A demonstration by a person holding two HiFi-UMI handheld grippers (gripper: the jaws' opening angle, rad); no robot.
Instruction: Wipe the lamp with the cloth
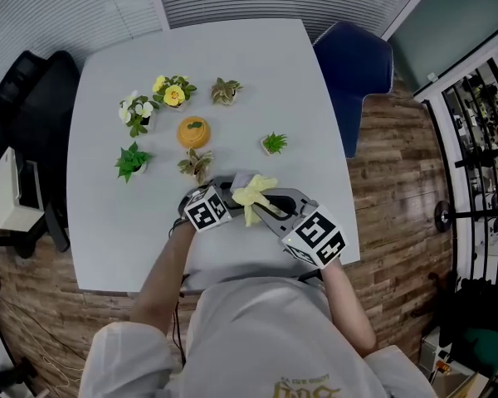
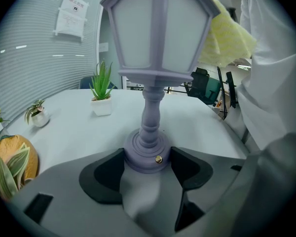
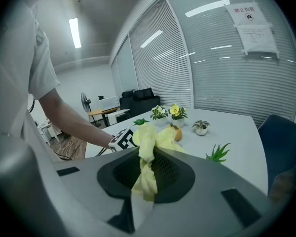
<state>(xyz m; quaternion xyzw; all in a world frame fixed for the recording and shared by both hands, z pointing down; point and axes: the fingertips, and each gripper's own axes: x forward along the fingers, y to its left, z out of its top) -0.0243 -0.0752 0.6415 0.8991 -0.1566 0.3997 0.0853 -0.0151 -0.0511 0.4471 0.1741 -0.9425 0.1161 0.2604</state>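
Left gripper (image 2: 148, 163) squeezes the round foot of the purple lamp (image 2: 158, 33), which stands upright near the front edge of the desk (image 1: 232, 65) (the side by the person). Right gripper (image 3: 145, 174) pinches the yellow cloth (image 3: 147, 142) tight, up by the lamp's top.

One pale grey table (image 1: 116, 239) holds six small potted plants: a white-flowered pot (image 1: 137, 111), a yellow-flowered pot (image 1: 173, 93) and four leafy ones. One round orange ornament (image 1: 194, 131), one lilac lantern-shaped lamp (image 2: 155, 58), one crumpled yellow cloth (image 1: 254, 193). Two grey hand-held grippers: left gripper (image 2: 148, 164), right gripper (image 3: 148, 169). One blue chair (image 1: 353, 65).
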